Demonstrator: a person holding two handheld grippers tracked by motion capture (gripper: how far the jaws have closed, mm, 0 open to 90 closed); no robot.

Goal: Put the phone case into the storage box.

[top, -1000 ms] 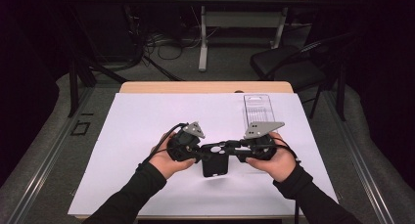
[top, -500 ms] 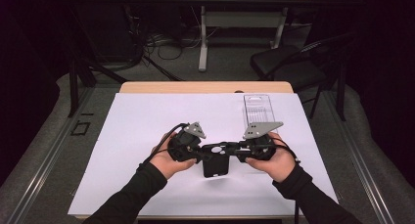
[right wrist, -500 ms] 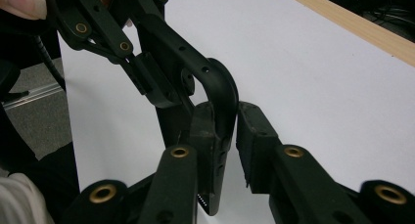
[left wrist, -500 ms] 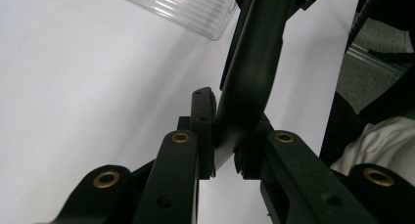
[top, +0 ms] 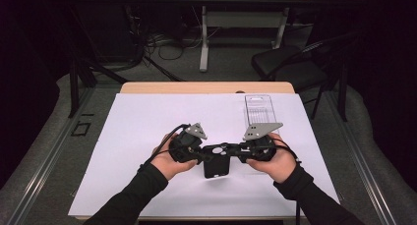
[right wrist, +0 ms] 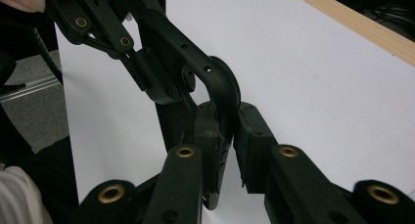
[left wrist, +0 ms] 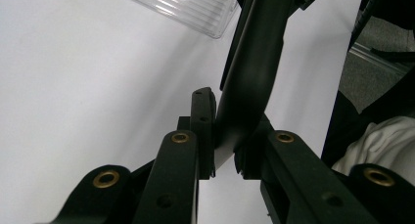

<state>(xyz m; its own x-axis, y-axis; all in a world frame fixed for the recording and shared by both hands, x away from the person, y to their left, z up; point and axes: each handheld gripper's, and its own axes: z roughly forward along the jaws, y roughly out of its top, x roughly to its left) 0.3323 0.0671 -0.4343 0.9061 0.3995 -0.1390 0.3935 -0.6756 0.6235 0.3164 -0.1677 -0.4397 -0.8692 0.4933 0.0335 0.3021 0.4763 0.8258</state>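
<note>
Both grippers pinch one black phone case (top: 217, 161), lifted just above the white table cover (top: 147, 122). The left gripper (top: 200, 155) clamps its 9 o'clock edge; the right gripper (top: 239, 151), jaws just closing, clamps its 3 o'clock edge. The case's long axis runs 12 to 6, both hands equally near.

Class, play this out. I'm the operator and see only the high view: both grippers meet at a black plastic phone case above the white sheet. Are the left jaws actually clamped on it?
Observer: Yes. In the left gripper view, the left gripper pinches one thin edge of the black plastic phone case between its pads.
Operator: And the right one?
Observer: The right gripper has just been closing its jaws. Its pads press on the case's rounded corner, beside small round holes in the rim.
</note>
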